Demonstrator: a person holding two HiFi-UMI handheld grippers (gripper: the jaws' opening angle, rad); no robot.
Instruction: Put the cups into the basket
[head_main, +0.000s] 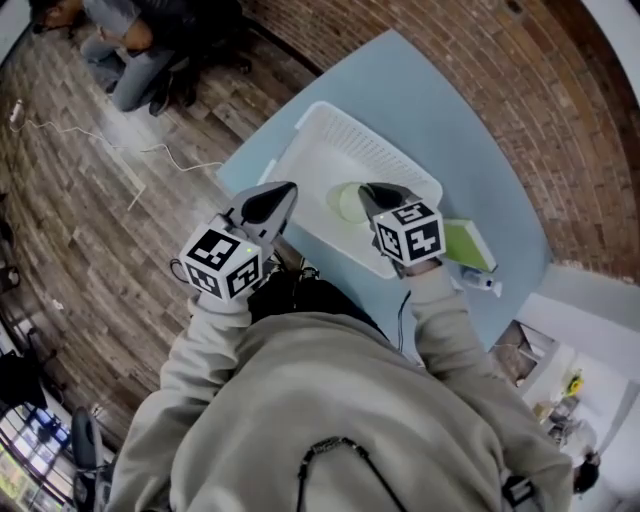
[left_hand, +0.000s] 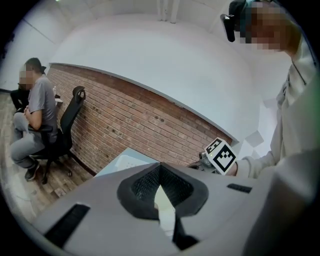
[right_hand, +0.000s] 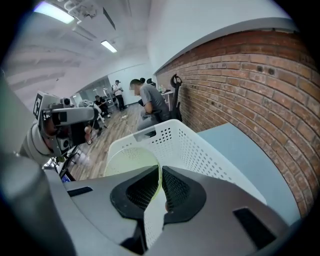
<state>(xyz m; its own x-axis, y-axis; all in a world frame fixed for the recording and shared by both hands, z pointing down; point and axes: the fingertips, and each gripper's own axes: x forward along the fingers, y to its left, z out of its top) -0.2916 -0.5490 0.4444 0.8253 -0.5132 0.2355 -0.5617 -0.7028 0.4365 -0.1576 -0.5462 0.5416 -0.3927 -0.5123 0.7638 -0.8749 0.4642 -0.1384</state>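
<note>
A white perforated basket (head_main: 370, 140) stands on the pale blue table (head_main: 450, 130). My right gripper (head_main: 366, 196) is over the basket's near side, shut on the rim of a translucent pale green cup (head_main: 343, 203). In the right gripper view the pads (right_hand: 176, 187) pinch the thin wall of the cup (right_hand: 127, 160), which hangs inside the basket (right_hand: 200, 150). My left gripper (head_main: 286, 191) hovers at the basket's near left corner, jaws together, with nothing held. In the left gripper view, the left gripper (left_hand: 161, 182) points level towards the brick wall.
A green box (head_main: 468, 243) and a small white item (head_main: 485, 283) lie on the table to the right of the basket. A seated person (head_main: 130, 50) is on the wooden floor at upper left, with a cable (head_main: 150, 150) trailing nearby. A brick wall borders the table.
</note>
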